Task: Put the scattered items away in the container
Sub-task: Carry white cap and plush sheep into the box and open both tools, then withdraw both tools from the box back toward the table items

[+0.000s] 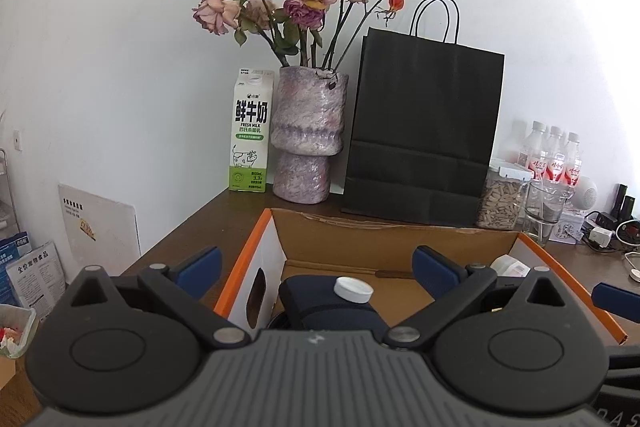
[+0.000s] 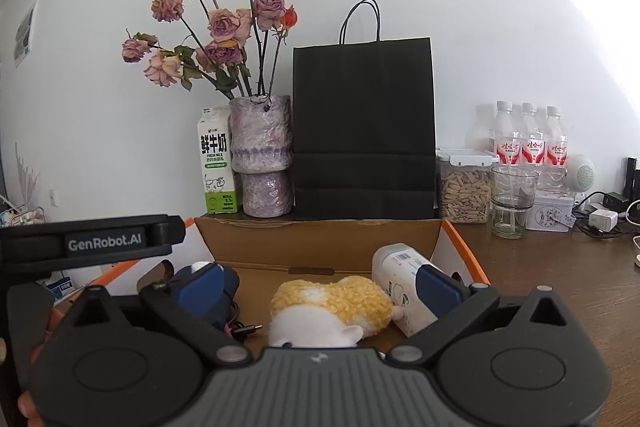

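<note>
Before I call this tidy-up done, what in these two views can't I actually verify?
- Near end of the cardboard box: hidden in both views by each gripper's own body.
- Dark blue item under the white cap: left view, lower part cut off by the left gripper; what it is, unclear.
- Plush toy: right view, front hidden by the right gripper.
- Table in front of the box: unseen.

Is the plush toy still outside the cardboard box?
No. In the right wrist view the yellow and white plush toy lies inside the cardboard box, beside a white bottle.
</note>
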`<state>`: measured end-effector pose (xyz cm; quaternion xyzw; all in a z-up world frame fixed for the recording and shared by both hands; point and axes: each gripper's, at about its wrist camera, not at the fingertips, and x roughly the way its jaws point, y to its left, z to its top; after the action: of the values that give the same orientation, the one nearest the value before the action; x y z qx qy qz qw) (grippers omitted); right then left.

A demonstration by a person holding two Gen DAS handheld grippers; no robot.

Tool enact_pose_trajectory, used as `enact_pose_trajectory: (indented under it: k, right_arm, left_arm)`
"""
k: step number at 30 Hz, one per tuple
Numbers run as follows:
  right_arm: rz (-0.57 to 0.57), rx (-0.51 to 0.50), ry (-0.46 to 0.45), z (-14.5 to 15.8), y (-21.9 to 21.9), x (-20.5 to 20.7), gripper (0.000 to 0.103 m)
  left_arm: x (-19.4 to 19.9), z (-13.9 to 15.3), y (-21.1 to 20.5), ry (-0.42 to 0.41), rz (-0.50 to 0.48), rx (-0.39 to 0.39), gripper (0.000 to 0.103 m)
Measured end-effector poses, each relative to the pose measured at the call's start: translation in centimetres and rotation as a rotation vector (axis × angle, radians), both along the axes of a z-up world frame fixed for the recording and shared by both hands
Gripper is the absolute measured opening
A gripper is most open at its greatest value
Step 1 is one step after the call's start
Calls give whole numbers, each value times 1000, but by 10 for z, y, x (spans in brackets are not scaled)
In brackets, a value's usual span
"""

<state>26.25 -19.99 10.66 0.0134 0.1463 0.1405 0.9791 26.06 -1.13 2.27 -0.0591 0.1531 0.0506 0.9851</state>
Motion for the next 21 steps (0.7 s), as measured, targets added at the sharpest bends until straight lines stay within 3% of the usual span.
enact_pose_trajectory:
  k: [21]
  right_arm:
    - [-22, -10, 3, -2, -6, -13, 103]
  left_arm:
    - [-12, -7, 6, -16, 16, 12, 103]
